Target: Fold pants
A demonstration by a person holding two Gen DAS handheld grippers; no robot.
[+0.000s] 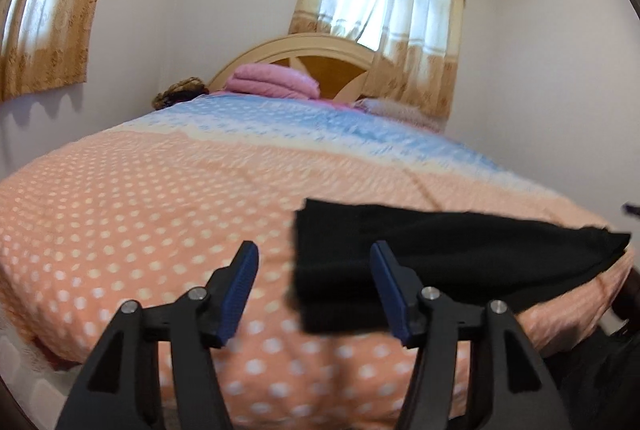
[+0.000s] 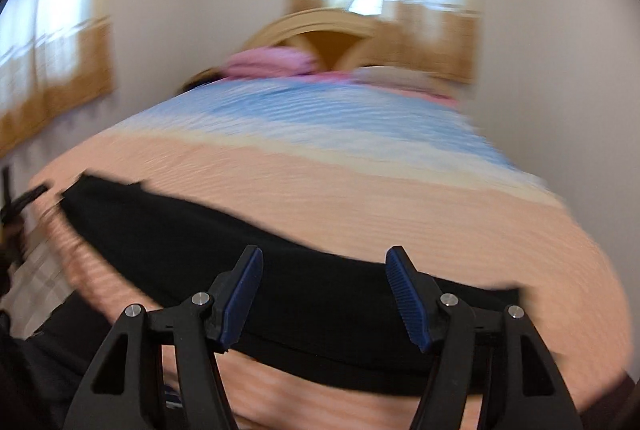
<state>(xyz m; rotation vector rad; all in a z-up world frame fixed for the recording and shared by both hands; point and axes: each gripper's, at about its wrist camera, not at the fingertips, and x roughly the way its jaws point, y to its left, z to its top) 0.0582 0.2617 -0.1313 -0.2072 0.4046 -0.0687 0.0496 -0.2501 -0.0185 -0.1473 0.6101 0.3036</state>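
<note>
A dotted peach-and-blue bedspread [image 1: 160, 190] covers the bed, a pink blanket [image 1: 272, 80] lies folded by the headboard [image 1: 316, 48], curtains [image 1: 384, 10] behind

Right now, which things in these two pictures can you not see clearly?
- Black pants, left wrist view: near edge blurred, so the layers cannot be counted; the right finger covers part.
- Pants, right wrist view: motion blur smears the outline and both ends.
- Dark object beside the headboard, left wrist view: too small, partly behind the bed.
- Dark shape, right wrist view: cut by the left edge.
</note>
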